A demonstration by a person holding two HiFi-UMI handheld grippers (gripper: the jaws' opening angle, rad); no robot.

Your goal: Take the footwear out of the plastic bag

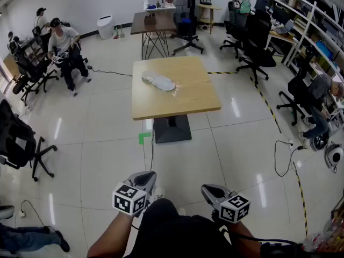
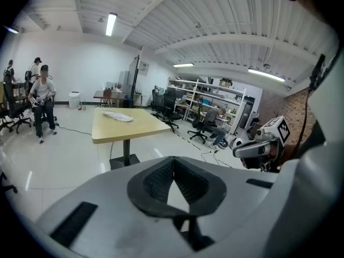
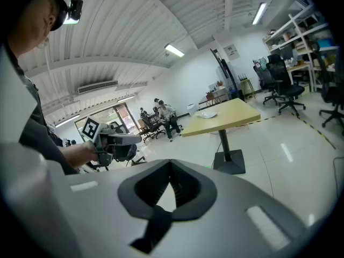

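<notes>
At twelve o'clock, the bag [image 1: 158, 82] is lying beyond reach, so we are holding left gripper [image 1: 149, 176] and right gripper [image 1: 207, 188] closed, empty.

You have a square wooden table [image 1: 189, 98] ahead, standing on the tiled floor [image 1: 97, 160]. On its top, toward the far left, lies a clear plastic bag [image 1: 146, 77] (a shoe [image 1: 163, 83] inside).

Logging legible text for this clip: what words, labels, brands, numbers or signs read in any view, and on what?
No text reads clearly in any view.
Wall sign: print too small to read.
Marker cubes: black-and-white square patterns only, no letters or numbers.
Plastic bag on the table: too far off to make out any print.
</notes>
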